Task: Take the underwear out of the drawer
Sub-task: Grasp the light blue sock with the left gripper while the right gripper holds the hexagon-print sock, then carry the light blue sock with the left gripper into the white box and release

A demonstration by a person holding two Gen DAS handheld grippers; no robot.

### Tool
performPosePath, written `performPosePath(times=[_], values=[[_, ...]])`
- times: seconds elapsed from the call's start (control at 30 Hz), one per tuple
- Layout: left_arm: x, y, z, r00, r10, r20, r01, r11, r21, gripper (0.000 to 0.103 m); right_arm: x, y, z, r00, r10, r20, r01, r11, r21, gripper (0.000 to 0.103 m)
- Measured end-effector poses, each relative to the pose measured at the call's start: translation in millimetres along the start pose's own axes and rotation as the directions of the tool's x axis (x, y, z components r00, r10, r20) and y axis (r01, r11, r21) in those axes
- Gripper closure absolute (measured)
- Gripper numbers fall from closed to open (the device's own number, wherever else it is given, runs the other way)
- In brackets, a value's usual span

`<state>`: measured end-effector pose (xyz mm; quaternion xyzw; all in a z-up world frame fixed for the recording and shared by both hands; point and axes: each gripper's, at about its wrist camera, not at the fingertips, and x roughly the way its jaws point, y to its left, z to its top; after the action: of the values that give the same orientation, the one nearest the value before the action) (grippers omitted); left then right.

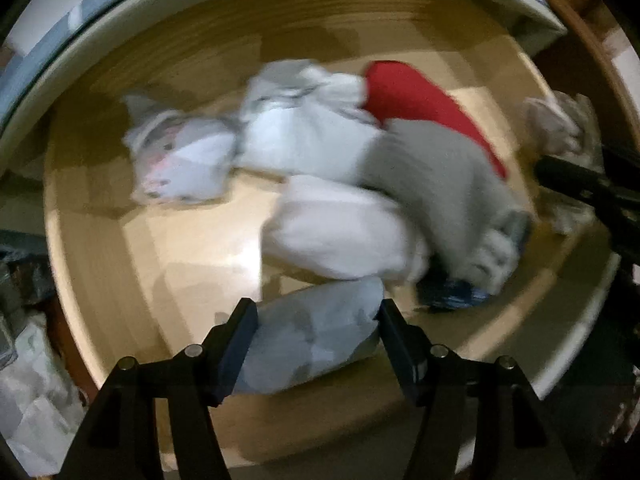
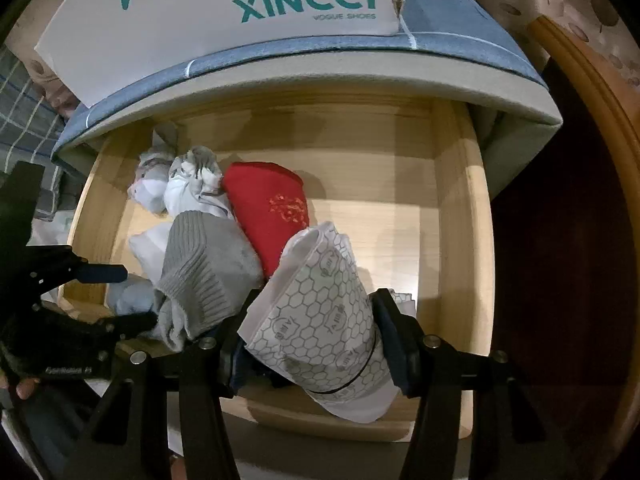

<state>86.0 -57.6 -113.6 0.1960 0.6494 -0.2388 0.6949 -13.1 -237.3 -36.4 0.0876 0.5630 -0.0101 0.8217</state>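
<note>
Right wrist view: we see our right hand-held gripper clenched on hexagon-print underwear at lower centre above the drawer; left hand-held gripper straddles a pale-blue roll, jaws wide.

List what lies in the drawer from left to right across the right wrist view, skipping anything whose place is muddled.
Left gripper at the drawer's left edge → grey ribbed roll → red roll → white honeycomb-print roll, clamped in the right gripper → bare drawer floor → drawer's right wall.

One drawer, two grippers, about seven rolled garments.
</note>
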Motion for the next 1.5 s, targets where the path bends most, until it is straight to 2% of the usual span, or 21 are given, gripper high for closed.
performPosePath(times=[0.13,0.27,0.47,0.53,0.63,0.8,0.93,1.2,1.37,1.5], values=[[7,23,-2,1.0,-0.004,-0.017,0.002,0.997,-0.079,0.039,1,-4,0,1.0,0.013,-0.002,-0.013,1.0,0.007,0.051],[11,38,-3,0.998,-0.041,-0.039,0.035,0.988,-0.15,0.039,2,-5,0,1.0,0.019,-0.005,-0.019,1.0,0.009,0.051],[15,56,-4,0.998,-0.053,-0.043,0.044,0.978,-0.204,0.039,2,-5,0,1.0,0.023,-0.008,-0.023,1.0,0.009,0.051],[14,64,-5,0.999,-0.043,-0.03,0.035,0.973,-0.229,0.055,3,-5,0,1.0,0.023,-0.007,-0.023,1.0,0.01,0.051],[13,75,-8,0.998,-0.068,-0.017,0.061,0.962,-0.268,0.066,4,-5,0,1.0,0.025,-0.008,-0.025,1.0,0.011,0.051],[5,86,-15,0.999,-0.039,0.014,0.042,0.961,-0.275,0.075,4,-4,0,1.0,0.023,-0.008,-0.023,1.0,0.009,0.05],[-7,86,-17,0.999,-0.015,0.052,0.03,0.956,-0.292,0.077,4,-4,1,1.0,0.023,-0.007,-0.023,1.0,0.009,0.051],[-52,77,-21,0.988,-0.035,0.148,0.081,0.945,-0.316,0.077,3,-5,3,1.0,0.029,-0.004,-0.029,0.999,0.015,0.051],[-94,79,-28,0.971,-0.031,0.237,0.11,0.938,-0.328,0.077,2,-5,3,0.999,0.035,0.001,-0.035,0.999,0.017,0.051],[-132,76,-35,0.948,-0.02,0.316,0.124,0.941,-0.315,0.077,2,-6,4,0.999,0.042,0.002,-0.042,0.999,0.023,0.051]])
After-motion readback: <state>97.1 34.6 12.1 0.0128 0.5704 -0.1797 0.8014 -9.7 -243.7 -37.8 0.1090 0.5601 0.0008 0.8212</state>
